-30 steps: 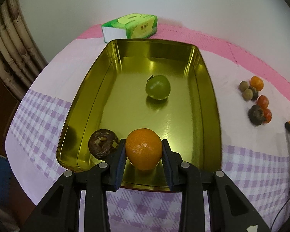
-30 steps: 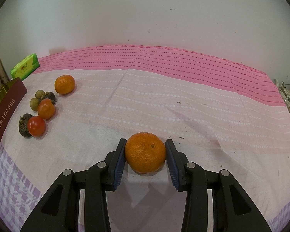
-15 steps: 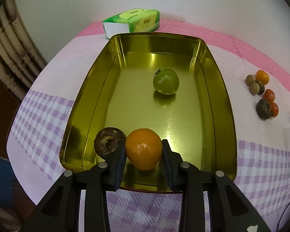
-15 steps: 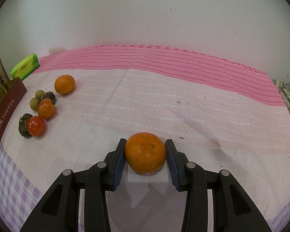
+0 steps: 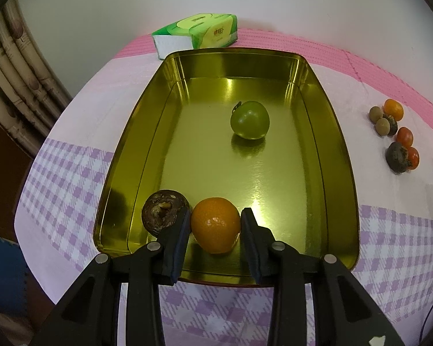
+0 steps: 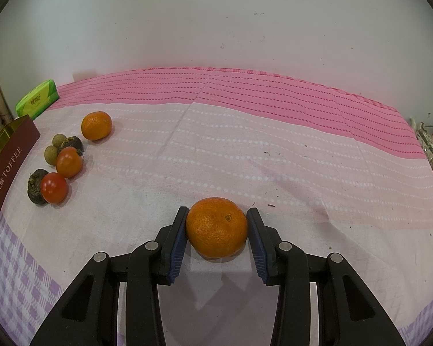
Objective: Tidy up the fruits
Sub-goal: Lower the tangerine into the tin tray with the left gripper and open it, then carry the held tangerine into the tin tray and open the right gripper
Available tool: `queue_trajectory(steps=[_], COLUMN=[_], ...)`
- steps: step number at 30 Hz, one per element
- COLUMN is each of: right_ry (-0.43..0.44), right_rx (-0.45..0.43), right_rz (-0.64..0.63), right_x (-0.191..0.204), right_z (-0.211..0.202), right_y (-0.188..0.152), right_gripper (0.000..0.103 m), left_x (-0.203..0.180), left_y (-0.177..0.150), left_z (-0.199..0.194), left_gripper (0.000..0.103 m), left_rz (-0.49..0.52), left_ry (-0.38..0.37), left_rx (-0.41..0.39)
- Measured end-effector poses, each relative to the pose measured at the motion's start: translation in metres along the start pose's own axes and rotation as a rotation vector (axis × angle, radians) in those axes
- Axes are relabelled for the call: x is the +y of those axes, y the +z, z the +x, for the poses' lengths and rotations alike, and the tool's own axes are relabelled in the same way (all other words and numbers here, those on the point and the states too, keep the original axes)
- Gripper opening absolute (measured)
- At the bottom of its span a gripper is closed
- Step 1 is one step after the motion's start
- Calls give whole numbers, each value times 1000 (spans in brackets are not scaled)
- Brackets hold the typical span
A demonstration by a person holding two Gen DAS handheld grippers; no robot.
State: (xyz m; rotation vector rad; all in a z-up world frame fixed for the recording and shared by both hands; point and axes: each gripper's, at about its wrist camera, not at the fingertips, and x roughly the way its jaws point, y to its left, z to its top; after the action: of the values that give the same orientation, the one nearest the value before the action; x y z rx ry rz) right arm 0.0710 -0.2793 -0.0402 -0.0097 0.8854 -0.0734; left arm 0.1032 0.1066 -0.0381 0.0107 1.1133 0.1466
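My left gripper (image 5: 215,216) reaches over the near end of the gold tin tray (image 5: 340,150). An orange (image 5: 215,225) rests on the tray floor between its pads. The jaws are opening and the pads only just flank the fruit. A brown wrinkled fruit (image 5: 161,216) sits just left of the left finger, and a green fruit (image 5: 249,119) lies further in. My right gripper (image 6: 216,216) is shut on a second orange (image 6: 216,227) that sits on the tablecloth.
Loose fruits lie right of the tray: a small orange (image 6: 96,125), two tomatoes (image 6: 68,162), small round brown ones (image 6: 50,153) and dark ones (image 6: 35,184). A green tissue pack (image 5: 197,31) stands behind the tray. The tray's dark red side (image 6: 5,173) reads TOFFEE.
The left pads have eased slightly apart around the orange in the tray. The right gripper and its orange have not moved.
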Motion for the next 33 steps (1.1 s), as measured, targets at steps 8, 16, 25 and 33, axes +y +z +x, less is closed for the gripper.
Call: queue_trajectory(steps=[8, 16, 25, 33], right_ry=[0, 0, 0, -2], right_rx=[0, 0, 0, 0], right_rz=[0, 0, 0, 0], right_x=[0, 1, 1, 0], right_z=[0, 0, 0, 0], right_y=[0, 0, 0, -1], right_gripper=[42, 42, 42, 42], left_x=[0, -1, 2, 17], left_y=[0, -1, 2, 4], left_z=[0, -1, -23, -48], left_gripper=[34, 39, 62, 71], left_rz=[0, -2, 14, 6], left_ry=[0, -4, -14, -24], left_rx=[2, 0, -54, -100])
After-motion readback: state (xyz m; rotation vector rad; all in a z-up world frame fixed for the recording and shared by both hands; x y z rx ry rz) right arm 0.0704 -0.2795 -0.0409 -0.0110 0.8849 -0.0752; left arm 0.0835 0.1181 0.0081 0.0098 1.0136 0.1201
